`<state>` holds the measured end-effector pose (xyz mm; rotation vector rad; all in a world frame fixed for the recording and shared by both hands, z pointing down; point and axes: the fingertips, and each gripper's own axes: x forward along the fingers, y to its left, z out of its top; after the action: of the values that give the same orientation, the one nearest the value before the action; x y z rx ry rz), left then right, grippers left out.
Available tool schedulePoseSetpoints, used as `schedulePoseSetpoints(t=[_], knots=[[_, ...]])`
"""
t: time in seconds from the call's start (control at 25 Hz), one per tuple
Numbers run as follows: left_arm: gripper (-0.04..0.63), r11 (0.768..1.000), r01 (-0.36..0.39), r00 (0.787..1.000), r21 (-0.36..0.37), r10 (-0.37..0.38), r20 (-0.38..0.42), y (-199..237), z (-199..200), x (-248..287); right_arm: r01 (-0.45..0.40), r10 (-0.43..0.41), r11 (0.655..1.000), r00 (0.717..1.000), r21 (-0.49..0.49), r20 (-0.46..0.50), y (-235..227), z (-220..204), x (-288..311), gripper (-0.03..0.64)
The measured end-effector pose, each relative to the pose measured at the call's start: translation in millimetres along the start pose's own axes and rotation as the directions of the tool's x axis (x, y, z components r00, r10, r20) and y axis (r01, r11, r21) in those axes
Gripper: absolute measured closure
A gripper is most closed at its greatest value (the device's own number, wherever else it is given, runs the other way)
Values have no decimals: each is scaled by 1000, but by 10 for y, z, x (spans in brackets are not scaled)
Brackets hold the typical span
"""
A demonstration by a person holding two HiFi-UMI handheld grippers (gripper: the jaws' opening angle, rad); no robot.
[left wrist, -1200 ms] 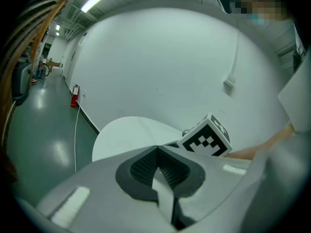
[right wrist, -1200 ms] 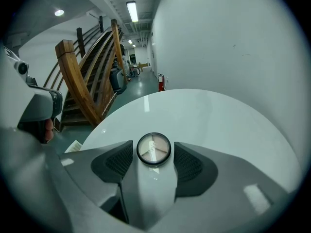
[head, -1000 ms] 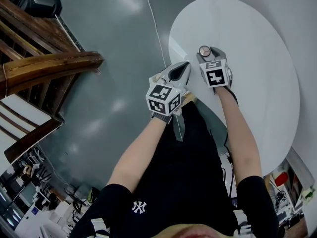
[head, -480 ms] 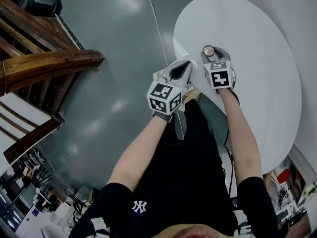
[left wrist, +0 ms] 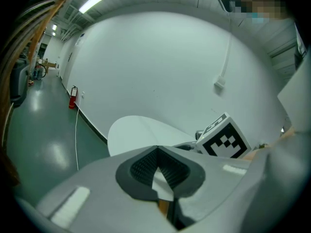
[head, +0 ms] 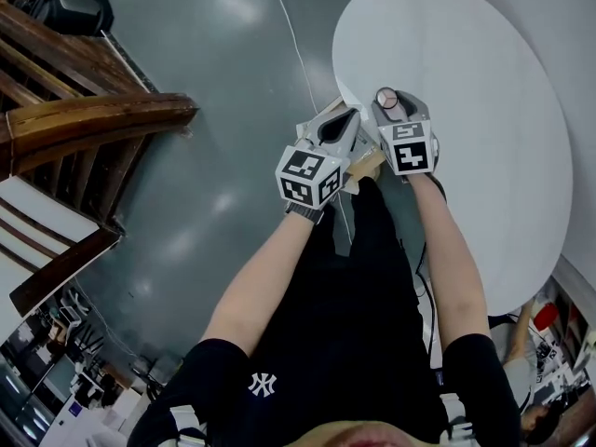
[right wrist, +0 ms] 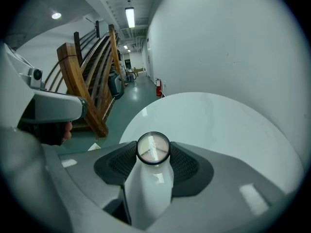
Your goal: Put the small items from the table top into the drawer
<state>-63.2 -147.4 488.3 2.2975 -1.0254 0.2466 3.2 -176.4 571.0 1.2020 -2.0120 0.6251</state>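
White bottle, round-capped, was clamped between right gripper jaws at the table edge. Only the left gripper view showed left gripper jaws closed together, holding nothing.

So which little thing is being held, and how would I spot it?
Find the round white table, then its near edge, where the right gripper clamps a small white bottle. Its round, dark-rimmed glassy end sets it apart from the black-and-white marker cube behind it.
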Motion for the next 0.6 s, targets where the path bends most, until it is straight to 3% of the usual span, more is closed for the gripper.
schedulePoseSetpoints(t=[0.6], knots=[[595, 1000, 23, 1000, 18, -23, -21, 81, -332, -534, -40, 39, 999, 999, 32, 32, 922, -406, -244, 377]])
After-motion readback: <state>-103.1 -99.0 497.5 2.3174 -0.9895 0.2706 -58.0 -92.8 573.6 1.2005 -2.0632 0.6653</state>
